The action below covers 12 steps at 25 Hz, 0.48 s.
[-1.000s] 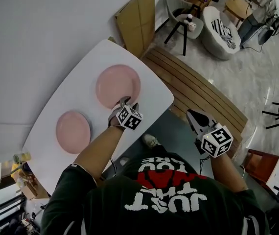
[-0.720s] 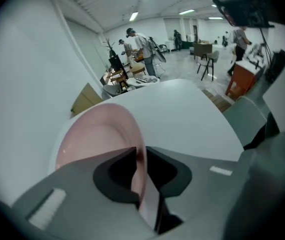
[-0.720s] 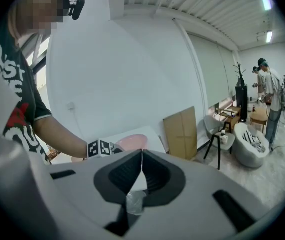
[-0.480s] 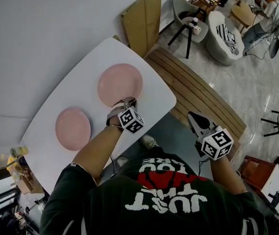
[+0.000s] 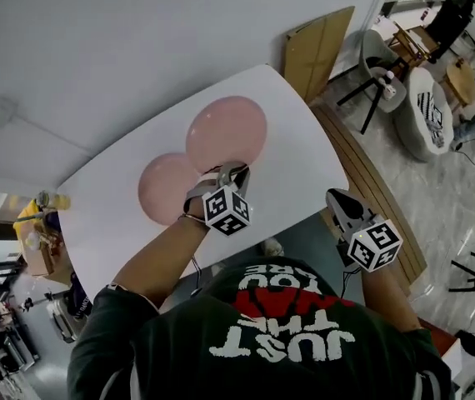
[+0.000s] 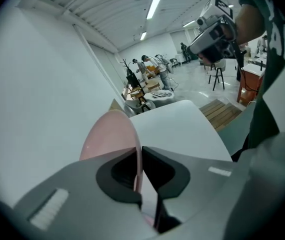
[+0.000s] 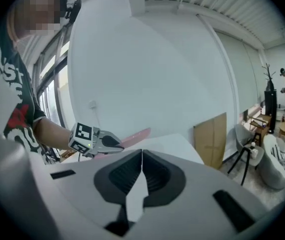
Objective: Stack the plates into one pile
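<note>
Only legible text: white "JUST THE" on the shirt (image 5: 283, 340). Left forearm reaches in over the near edge of the white table (image 5: 296, 157), with the left gripper (image 5: 234, 172) angled down and forward. Its jaws have just been closing and are now clamped on the near rim of the large pink plate (image 5: 226, 132). The plate is round, smooth and glossy, held tilted off the tabletop. In the head view it overlaps the smaller pink plate (image 5: 161, 192) toward the table's left end. Right gripper (image 5: 336, 197) sits off the table's near-right corner, jaws together, nothing between them.
</note>
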{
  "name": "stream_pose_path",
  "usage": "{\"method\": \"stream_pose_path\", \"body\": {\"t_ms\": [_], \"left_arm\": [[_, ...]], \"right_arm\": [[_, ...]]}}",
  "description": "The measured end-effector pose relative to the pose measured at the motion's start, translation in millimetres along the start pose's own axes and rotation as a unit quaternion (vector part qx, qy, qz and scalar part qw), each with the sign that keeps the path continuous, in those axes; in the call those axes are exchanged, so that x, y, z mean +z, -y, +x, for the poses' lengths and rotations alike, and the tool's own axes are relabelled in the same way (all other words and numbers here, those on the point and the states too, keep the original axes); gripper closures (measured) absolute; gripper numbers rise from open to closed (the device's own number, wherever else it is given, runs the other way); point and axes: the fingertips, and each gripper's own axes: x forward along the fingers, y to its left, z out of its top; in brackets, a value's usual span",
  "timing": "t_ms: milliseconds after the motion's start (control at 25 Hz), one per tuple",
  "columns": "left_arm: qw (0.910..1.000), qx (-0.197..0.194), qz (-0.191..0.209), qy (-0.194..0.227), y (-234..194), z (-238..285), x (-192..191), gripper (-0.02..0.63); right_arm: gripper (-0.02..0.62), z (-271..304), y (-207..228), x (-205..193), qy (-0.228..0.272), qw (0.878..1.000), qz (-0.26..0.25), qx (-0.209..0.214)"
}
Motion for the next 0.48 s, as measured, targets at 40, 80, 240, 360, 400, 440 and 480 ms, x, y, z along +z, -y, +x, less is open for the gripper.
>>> {"method": "stream_pose_path", "body": {"t_ms": [40,80,240,360,400,440,480], "left_arm": [[0.9999,0.006,-0.01,-0.005,-7.9,-15.3,-15.1,0.581],[0.9996,0.012,-0.021,-0.011,-14.4,-30.4,-32.0,0.581],[0.9969,0.032,-0.055,-0.047,-27.9,-83.4,-115.6,0.581],[0.9935,0.034,-0.084,-0.069,-24.1,-108.0,-173.4,0.581],[0.9928,0.031,-0.091,-0.072,-20.4,-113.0,-187.4,0.581],[0.9927,0.027,-0.093,-0.072,-16.2,-116.7,-198.6,0.581],[0.9931,0.021,-0.091,-0.071,-11.8,-119.2,-207.7,0.581]], "right_arm": [[0.589,13.0,-11.9,6.4,0.001,1.0,-0.007,0.014],[0.589,25.9,-24.9,12.3,0.001,1.0,-0.014,0.028],[0.589,78.2,-83.0,28.7,-0.005,0.996,-0.039,0.082],[0.589,114.0,-124.9,34.6,-0.017,0.991,-0.059,0.122],[0.589,123.7,-138.1,35.8,-0.023,0.989,-0.066,0.134],[0.589,131.8,-151.1,36.1,-0.027,0.987,-0.072,0.143],[0.589,138.6,-163.4,35.7,-0.031,0.985,-0.076,0.149]]}}
